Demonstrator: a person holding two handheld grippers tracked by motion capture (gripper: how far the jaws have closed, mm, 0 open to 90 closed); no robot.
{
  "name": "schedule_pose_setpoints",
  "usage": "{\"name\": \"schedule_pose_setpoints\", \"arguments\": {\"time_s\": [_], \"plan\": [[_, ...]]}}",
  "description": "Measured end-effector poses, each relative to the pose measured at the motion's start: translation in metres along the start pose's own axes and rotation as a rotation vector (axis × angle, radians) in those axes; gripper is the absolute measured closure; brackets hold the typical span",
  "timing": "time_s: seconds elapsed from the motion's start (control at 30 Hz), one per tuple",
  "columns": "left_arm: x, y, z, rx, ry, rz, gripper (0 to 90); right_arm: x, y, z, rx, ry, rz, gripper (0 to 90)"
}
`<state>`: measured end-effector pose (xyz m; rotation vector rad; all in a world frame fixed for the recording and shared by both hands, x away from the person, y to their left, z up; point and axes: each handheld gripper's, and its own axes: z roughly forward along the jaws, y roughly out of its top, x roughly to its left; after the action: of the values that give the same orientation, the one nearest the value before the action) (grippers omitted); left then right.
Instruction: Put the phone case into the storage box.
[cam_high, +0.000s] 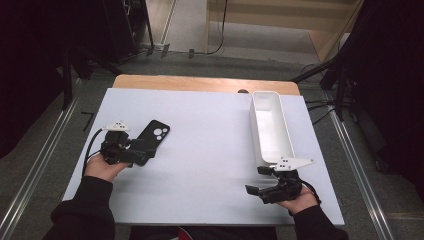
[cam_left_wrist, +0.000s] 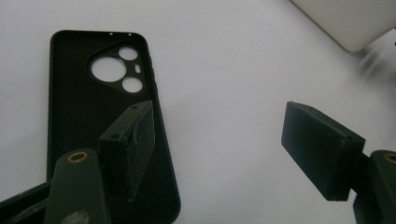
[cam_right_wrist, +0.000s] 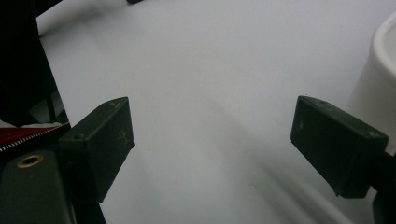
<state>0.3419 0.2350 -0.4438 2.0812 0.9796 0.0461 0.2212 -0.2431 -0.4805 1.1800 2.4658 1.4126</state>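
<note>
My left gripper (cam_left_wrist: 219, 154) sits low at the table's left, jaws spread wide, one jaw over the black phone case (cam_left_wrist: 88, 116), nothing clamped. The case lies flat on the white tabletop (cam_high: 210, 150), camera cutouts up. My right gripper (cam_right_wrist: 212, 144) gapes empty just beside the long white bin (cam_high: 270, 125).

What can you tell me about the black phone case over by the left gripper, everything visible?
The phone case is black, soft-looking, matte, and empty: it lies flat on the white table with its hollow inside facing up. A camera cutout with one large and two small round holes plus a small slot sits near its far end. It lies at the table's left side, angled in the high view. The left gripper is open over it: one jaw is above the case's near half, the other over bare table. Contact cannot be told.
</note>
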Motion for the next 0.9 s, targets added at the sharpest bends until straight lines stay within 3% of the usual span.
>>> {"name": "schedule_pose_setpoints", "arguments": {"time_s": [0.23,0.5,0.63,0.67,0.7,0.73,0.8,0.9], "plan": [[0.009,0.011,0.000,-0.026,0.017,0.001,25.1,-0.001,0.000,0.000,-0.002,0.003,-0.002,11.7],[0.019,0.020,0.003,-0.014,0.047,-0.012,24.9,-0.001,0.000,0.000,-0.003,0.005,0.005,11.7],[0.023,0.025,0.007,-0.015,0.041,-0.036,15.6,0.000,0.000,0.000,-0.005,0.003,0.001,11.7],[0.024,0.026,0.009,-0.024,0.046,-0.039,8.1,0.000,0.000,0.000,-0.005,0.004,0.001,11.6],[0.025,0.027,0.011,-0.032,0.059,-0.045,8.1,0.000,0.000,0.000,-0.005,0.004,0.001,11.6],[0.027,0.027,0.013,-0.032,0.070,-0.054,0.0,0.000,0.000,0.000,-0.005,0.003,0.003,11.7],[0.029,0.028,0.016,-0.026,0.078,-0.066,0.0,-0.001,0.000,0.000,-0.006,0.006,0.008,11.6],[0.031,0.028,0.021,-0.036,0.090,-0.049,0.0,-0.001,0.000,0.000,-0.004,0.008,0.003,11.6]]}}
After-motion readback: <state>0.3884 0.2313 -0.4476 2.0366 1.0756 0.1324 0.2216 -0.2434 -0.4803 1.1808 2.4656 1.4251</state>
